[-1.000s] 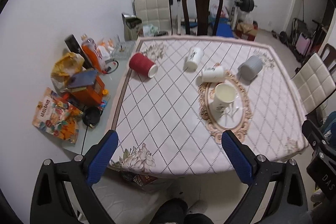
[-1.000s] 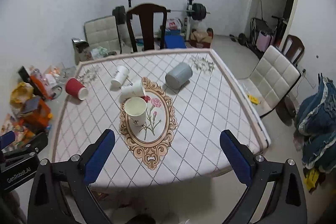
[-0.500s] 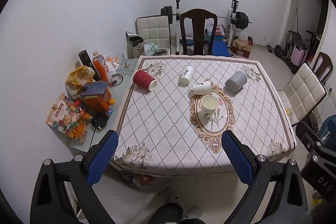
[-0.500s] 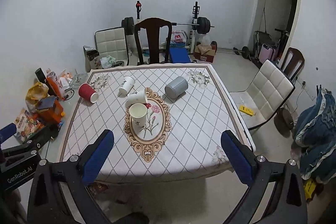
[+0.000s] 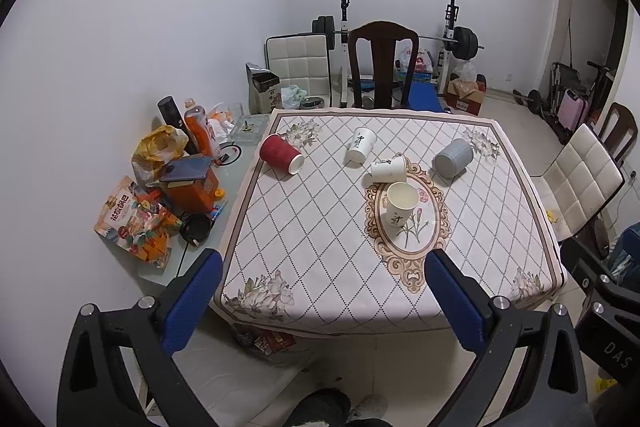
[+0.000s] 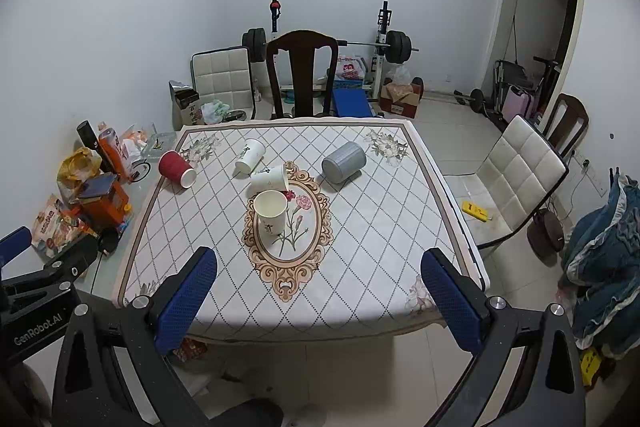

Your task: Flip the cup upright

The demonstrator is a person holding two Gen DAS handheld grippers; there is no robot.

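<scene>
A white paper cup (image 5: 400, 203) (image 6: 271, 212) stands upright on the oval flower motif of the table (image 5: 320, 267) (image 6: 380, 227). Behind it a second white cup (image 5: 388, 169) (image 6: 269, 179) lies on its side, and a third white cup (image 5: 361, 144) (image 6: 249, 155) lies farther back. A red cup (image 5: 281, 153) (image 6: 177, 169) lies at the back left and a grey cup (image 5: 453, 158) (image 6: 344, 161) at the back right. My left gripper (image 5: 322, 297) and right gripper (image 6: 318, 297) are both open and empty, held off the table's near edge.
A low side table at the left holds bottles (image 5: 198, 131), snack bags (image 5: 134, 223) and an orange box (image 6: 102, 205). A dark wooden chair (image 5: 382, 63) stands behind the table, a white padded chair (image 6: 516, 179) to its right. Gym gear lines the back wall.
Both grippers have pulled back and up from the table, so the table and cups look smaller and farther away. The cups have not moved.
</scene>
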